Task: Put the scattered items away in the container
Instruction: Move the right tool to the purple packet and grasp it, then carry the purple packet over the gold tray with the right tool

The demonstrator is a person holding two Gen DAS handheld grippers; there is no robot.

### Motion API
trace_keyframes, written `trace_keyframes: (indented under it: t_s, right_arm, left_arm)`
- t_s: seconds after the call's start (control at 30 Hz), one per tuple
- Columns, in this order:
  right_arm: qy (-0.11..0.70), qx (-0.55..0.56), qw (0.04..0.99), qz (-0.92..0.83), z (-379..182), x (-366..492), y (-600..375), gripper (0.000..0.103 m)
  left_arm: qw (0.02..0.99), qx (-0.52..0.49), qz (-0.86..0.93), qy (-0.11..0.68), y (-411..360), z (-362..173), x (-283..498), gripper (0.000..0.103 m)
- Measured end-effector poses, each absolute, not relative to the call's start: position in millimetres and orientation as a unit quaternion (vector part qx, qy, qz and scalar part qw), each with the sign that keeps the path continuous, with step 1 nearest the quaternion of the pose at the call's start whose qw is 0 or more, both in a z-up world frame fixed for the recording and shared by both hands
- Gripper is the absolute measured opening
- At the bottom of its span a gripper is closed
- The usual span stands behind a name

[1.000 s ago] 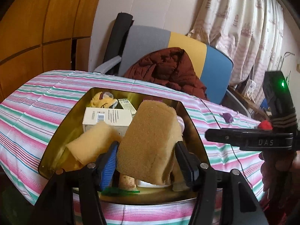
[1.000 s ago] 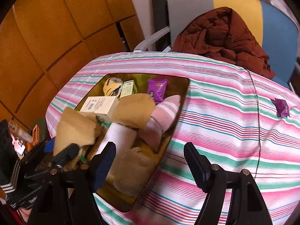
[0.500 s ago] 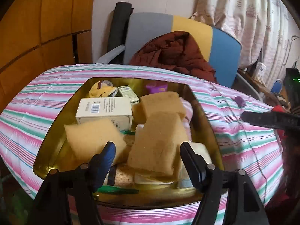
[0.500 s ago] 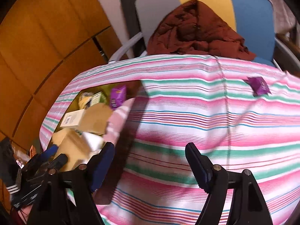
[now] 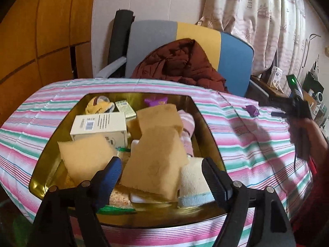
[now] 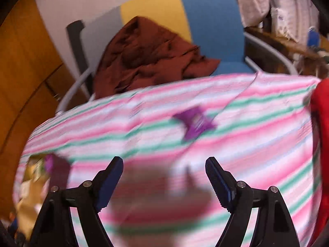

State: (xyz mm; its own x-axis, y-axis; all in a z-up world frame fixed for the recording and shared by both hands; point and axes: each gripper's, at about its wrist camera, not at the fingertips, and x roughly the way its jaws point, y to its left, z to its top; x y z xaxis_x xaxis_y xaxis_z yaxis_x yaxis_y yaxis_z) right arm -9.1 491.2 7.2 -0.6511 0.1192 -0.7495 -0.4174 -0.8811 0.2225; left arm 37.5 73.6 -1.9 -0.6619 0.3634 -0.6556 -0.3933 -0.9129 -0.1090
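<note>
A gold tray (image 5: 207, 121) on the striped tablecloth holds tan sponges, a white box (image 5: 98, 127), rolled socks and a purple packet. My left gripper (image 5: 162, 175) hovers over the tray's near end, jaws opening. The big tan sponge (image 5: 154, 162) lies between the pads, free of both. One more purple packet (image 5: 251, 110) lies alone on the cloth to the right. In the right wrist view that purple packet (image 6: 194, 123) is ahead of my right gripper (image 6: 164, 175), whose jaws are opening with nothing between them. The picture there is blurred.
A grey, yellow and blue chair (image 5: 185, 47) with a dark red jacket (image 5: 178, 63) stands behind the table. Wood panels are on the left, curtains (image 5: 257, 16) on the right. The other gripper and a red sleeve (image 5: 304, 131) show at the right edge of the left wrist view.
My left gripper let go of the big sponge, which now rests in the tray, and its jaws spread wide. My right gripper swung right from the tray toward the lone purple packet.
</note>
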Motion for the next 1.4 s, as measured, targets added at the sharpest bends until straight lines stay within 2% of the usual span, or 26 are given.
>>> trace_keyframes:
  t_s: [0.13,0.3,0.47,0.6,0.73,1.0,1.4]
  right_arm:
    - [0.184,-0.403,0.175,0.879,-6,-44,528,0.083]
    - [0.174,-0.430,0.185,0.866,-26,-71,547,0.078]
    - [0.157,-0.455,0.181,0.858,-45,-85,552,0.061]
    - [0.103,-0.461,0.176,0.863,-44,-84,542,0.049]
    - [0.101,-0.463,0.159,0.866,-39,-75,533,0.037]
    - [0.101,-0.452,0.102,0.881,-23,-54,483,0.037]
    - [0.120,-0.412,-0.088,0.899,37,-56,323,0.037]
  left_arm:
    - [0.165,-0.374,0.911,0.060,72,-12,28,0.076]
    - [0.154,-0.395,0.905,0.038,58,-21,19,0.071]
    - [0.200,-0.365,0.909,0.000,49,-13,31,0.073]
    - [0.203,-0.342,0.918,0.001,47,-8,40,0.073]
    - [0.194,-0.334,0.922,-0.031,36,-5,39,0.073]
    - [0.187,-0.305,0.931,-0.071,7,4,48,0.073]
    - [0.145,-0.294,0.937,-0.118,-40,4,43,0.073]
